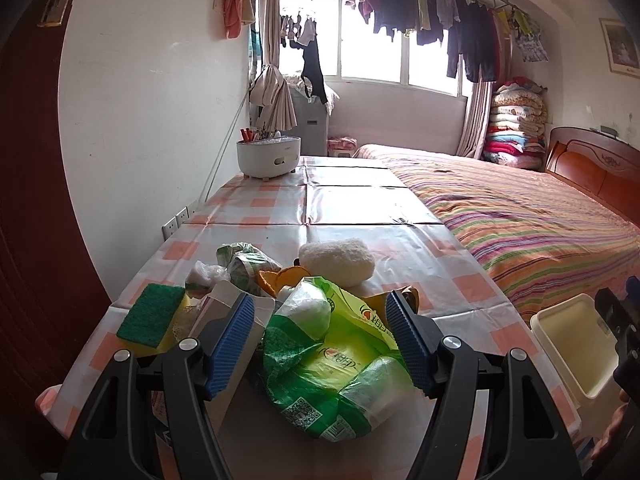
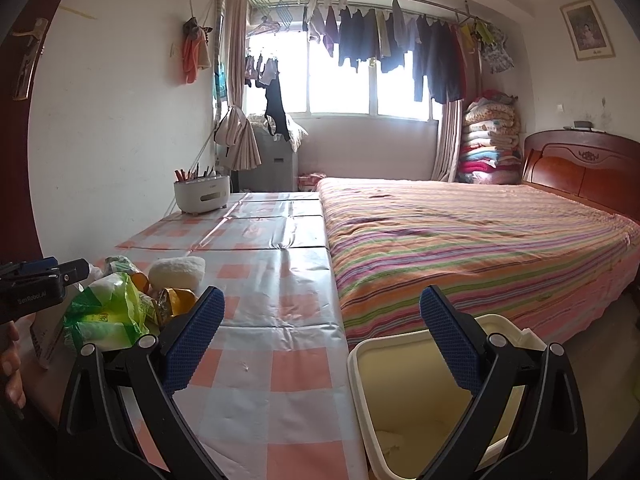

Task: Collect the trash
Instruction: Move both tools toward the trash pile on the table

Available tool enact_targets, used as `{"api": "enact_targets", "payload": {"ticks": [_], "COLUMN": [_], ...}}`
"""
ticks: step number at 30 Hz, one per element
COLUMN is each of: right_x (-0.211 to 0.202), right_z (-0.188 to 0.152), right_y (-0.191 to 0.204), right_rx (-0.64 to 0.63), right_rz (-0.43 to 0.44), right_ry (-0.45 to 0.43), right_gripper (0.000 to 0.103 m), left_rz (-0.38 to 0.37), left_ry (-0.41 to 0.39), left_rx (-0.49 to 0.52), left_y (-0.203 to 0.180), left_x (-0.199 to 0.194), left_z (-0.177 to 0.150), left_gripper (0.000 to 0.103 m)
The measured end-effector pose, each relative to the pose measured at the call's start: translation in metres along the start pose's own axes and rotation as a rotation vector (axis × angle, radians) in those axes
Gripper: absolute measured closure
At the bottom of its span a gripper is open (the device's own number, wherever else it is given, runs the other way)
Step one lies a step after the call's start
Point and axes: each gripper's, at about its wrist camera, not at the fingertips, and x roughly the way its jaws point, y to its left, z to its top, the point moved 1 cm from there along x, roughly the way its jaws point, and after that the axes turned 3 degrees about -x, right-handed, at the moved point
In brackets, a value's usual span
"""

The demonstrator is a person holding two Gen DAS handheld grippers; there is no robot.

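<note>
On the checked tablecloth at the near end we've got the trash pile: a crumpled green plastic bag in front, a fluffy white pad behind it, orange peel, a gold wrapper, a cardboard box and a green-and-yellow sponge off to the left. Our left gripper is spread wide with the green bag sitting between the fingers; pads not pressing on it as far as we can see, left pad is just in front of the box. Our right gripper is also wide open, nothing in it, hanging over the gap between table edge and the cream bin. Bin stands on the floor between table and striped bed, looks empty bar a few crumbs.
</note>
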Motion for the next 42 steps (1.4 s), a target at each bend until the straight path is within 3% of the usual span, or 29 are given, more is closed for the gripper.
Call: {"api": "enact_targets", "payload": {"ticks": [31, 42], "right_x": [-0.002, -0.002], "right_z": [0.002, 0.004], "right_y": [0.002, 0.005], "right_rx": [0.026, 0.039], "right_rz": [0.041, 0.078], "right_ry": [-0.006, 0.0], "right_gripper": [0.006, 0.006], "left_rz": [-0.001, 0.044], "left_ry": [0.013, -0.007], "left_rx": [0.0, -0.037], "left_y": [-0.01, 0.023], "left_x": [-0.005, -0.018], "left_z": [-0.003, 0.007], "left_gripper": [0.037, 0.037]}}
